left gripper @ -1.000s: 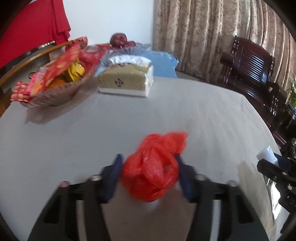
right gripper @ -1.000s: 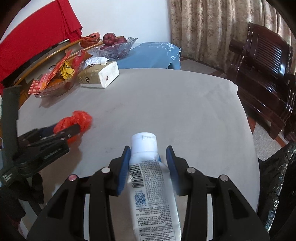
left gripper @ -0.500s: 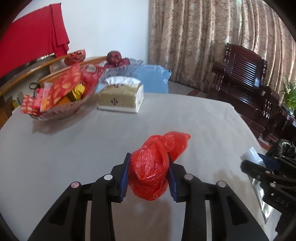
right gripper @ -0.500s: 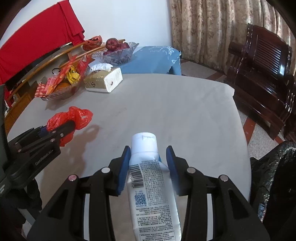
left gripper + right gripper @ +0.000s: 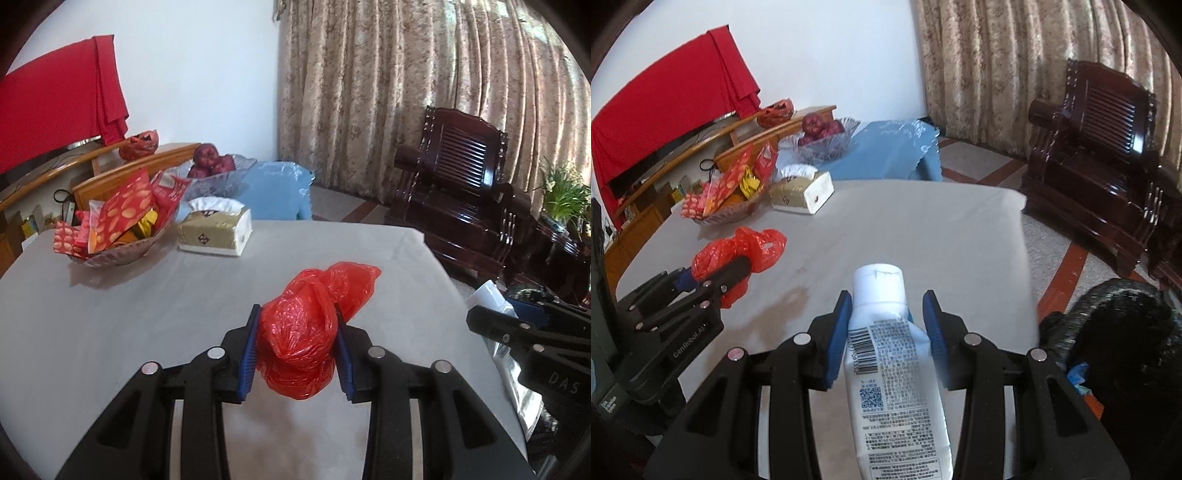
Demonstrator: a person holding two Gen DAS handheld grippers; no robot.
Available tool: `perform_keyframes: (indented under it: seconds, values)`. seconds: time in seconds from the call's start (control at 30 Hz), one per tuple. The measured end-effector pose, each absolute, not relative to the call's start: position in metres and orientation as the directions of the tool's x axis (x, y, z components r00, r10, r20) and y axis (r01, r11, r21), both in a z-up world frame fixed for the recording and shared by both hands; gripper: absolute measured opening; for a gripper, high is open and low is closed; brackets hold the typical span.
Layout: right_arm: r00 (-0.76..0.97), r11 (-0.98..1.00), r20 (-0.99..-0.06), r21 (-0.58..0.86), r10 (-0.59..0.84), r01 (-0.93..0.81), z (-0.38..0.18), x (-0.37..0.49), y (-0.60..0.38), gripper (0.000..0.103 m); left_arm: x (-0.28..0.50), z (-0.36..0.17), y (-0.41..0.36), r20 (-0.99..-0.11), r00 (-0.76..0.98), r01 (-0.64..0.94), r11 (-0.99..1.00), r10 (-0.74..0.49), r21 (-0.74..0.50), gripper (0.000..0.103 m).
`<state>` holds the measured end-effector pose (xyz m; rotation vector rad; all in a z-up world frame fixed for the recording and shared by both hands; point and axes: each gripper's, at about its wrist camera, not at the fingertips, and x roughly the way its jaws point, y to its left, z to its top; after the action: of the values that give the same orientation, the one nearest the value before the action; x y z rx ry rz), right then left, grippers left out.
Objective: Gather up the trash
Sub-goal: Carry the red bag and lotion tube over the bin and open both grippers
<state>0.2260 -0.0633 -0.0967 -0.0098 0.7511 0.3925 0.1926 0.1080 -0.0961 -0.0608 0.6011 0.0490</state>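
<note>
Both pieces of trash are picked up but not thrown away yet: the left gripper (image 5: 297, 349) squeezes the red plastic bag (image 5: 306, 332) mid-frame above the table (image 5: 110, 314), and the right gripper (image 5: 886, 328) squeezes the white bottle (image 5: 886, 332) at lower middle.

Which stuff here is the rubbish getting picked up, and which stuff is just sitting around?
Rubbish being collected:
red plastic bag, in left gripper
white bottle, in right gripper

Just sitting there:
tissue box
snack basket
fruit bowl
</note>
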Motion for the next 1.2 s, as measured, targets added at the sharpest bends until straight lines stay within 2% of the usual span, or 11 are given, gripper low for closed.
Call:
perform_keyframes:
  seconds: [0.47,1.2]
  values:
    - [0.762,0.958,-0.584,0.115,0.279,-0.262,-0.053,0.180,-0.142,0.038,0.163,-0.059,0.035,-0.486,0.869,0.073,0.995,-0.094,-0.063,0.036]
    - [0.841,0.994,-0.536,0.105,0.072,-0.018,-0.049,0.150,-0.292,0.038,0.166,-0.051,-0.110,-0.456,0.832,0.334,0.941,-0.317,-0.046,0.036]
